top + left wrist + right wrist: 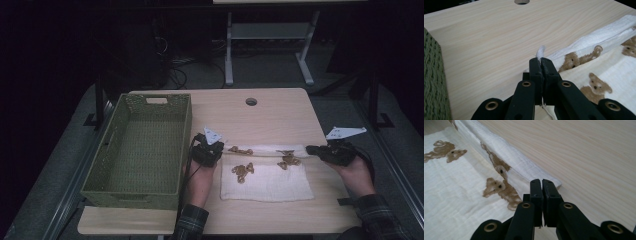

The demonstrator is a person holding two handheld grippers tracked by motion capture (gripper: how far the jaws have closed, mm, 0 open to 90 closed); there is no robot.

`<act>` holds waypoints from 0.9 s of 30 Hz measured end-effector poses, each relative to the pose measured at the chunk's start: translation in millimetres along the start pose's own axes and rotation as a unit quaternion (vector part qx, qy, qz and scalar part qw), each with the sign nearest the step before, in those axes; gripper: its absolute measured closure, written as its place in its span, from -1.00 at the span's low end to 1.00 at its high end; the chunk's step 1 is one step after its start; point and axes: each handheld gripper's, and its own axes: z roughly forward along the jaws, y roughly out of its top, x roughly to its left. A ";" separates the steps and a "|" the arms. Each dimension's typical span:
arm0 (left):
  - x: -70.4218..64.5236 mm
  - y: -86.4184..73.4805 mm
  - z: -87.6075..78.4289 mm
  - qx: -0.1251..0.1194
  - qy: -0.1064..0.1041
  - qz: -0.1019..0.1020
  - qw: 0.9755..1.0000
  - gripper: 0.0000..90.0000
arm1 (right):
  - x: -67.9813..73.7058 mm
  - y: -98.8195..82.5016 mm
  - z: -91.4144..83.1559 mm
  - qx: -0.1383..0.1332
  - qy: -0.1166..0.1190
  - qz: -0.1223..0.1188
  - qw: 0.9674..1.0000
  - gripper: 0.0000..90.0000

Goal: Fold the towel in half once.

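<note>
The left gripper (541, 65) has its jaws pressed together on a corner of the white cloth (616, 72); a small tip of fabric stands up between them. The right gripper (541, 185) is also closed, and its jaws pinch the opposite corner of the same folded edge, where the doubled hem ends just at the tips.

From the high view, the left gripper (209, 151) sits at the far left corner of the cloth (272, 182) and the right gripper (330, 151) at the far right corner, so the cloth stretches between the two hands. Its long axis runs left to right across the table (270, 112), and the rolled far edge lies on the line between the grippers. The rest of the cloth, with the brown bear prints, lies flat toward the person.

The green basket (116, 150) stands just beside the left hand, well apart from the right. I judge the next move folds this held edge toward the person, both hands together.
</note>
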 end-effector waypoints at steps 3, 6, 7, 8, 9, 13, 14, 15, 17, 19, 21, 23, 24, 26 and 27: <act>-3.6 -2.2 -5.5 -0.002 0.002 0.002 1.000 0.95 | 4.6 -3.0 -4.4 -0.001 0.002 0.000 1.000 0.93; -7.7 -4.9 -12.0 -0.005 0.002 0.004 1.000 0.95 | 8.8 -6.2 -8.3 -0.003 0.005 -0.002 1.000 0.93; -9.1 -5.8 -13.7 -0.005 0.002 0.004 1.000 0.95 | 10.8 -7.6 -10.3 -0.003 0.007 -0.003 1.000 0.93; -10.1 -6.7 -15.6 -0.006 0.002 0.006 1.000 0.95 | 12.6 -8.7 -11.8 -0.003 0.008 -0.004 1.000 0.93; -11.5 -7.5 -17.2 -0.006 0.003 0.006 1.000 0.95 | 14.4 -9.8 -13.0 -0.004 0.010 -0.004 1.000 0.93; -15.3 -10.7 -24.2 -0.001 0.004 0.015 1.000 0.95 | 20.4 -13.9 -18.7 -0.005 0.012 -0.010 1.000 0.93; -16.8 -11.9 -25.3 -0.003 0.004 0.015 1.000 0.95 | 21.8 -15.1 -20.1 -0.007 0.013 -0.010 1.000 0.93; -17.7 -13.4 -26.2 -0.005 0.003 0.013 1.000 0.95 | 22.9 -16.5 -21.8 -0.007 0.013 -0.011 1.000 0.93; -18.7 -16.1 -29.2 -0.003 0.001 0.011 1.000 0.95 | 25.4 -19.5 -25.0 -0.010 0.018 -0.010 1.000 0.93; -21.0 -18.9 -32.7 -0.007 0.000 0.007 1.000 0.95 | 27.3 -22.0 -28.1 -0.010 0.020 -0.008 1.000 0.92; -23.2 -20.8 -35.3 -0.007 0.000 0.009 1.000 0.95 | 30.0 -25.1 -31.1 -0.014 0.025 -0.010 1.000 0.92; -26.2 -23.4 -39.1 -0.007 -0.001 0.012 1.000 0.95 | 32.3 -27.9 -33.6 -0.015 0.026 -0.014 0.999 0.92; -27.1 -24.7 -40.8 -0.008 -0.003 0.011 1.000 0.95 | 33.6 -29.3 -34.9 -0.016 0.028 -0.013 0.999 0.92; -30.3 -26.9 -42.7 -0.008 -0.006 0.009 1.000 0.95 | 35.8 -31.8 -37.8 -0.016 0.029 -0.011 0.999 0.92; -32.8 -28.0 -43.9 -0.005 -0.006 0.010 1.000 0.95 | 36.6 -33.1 -39.1 -0.016 0.029 -0.010 0.999 0.92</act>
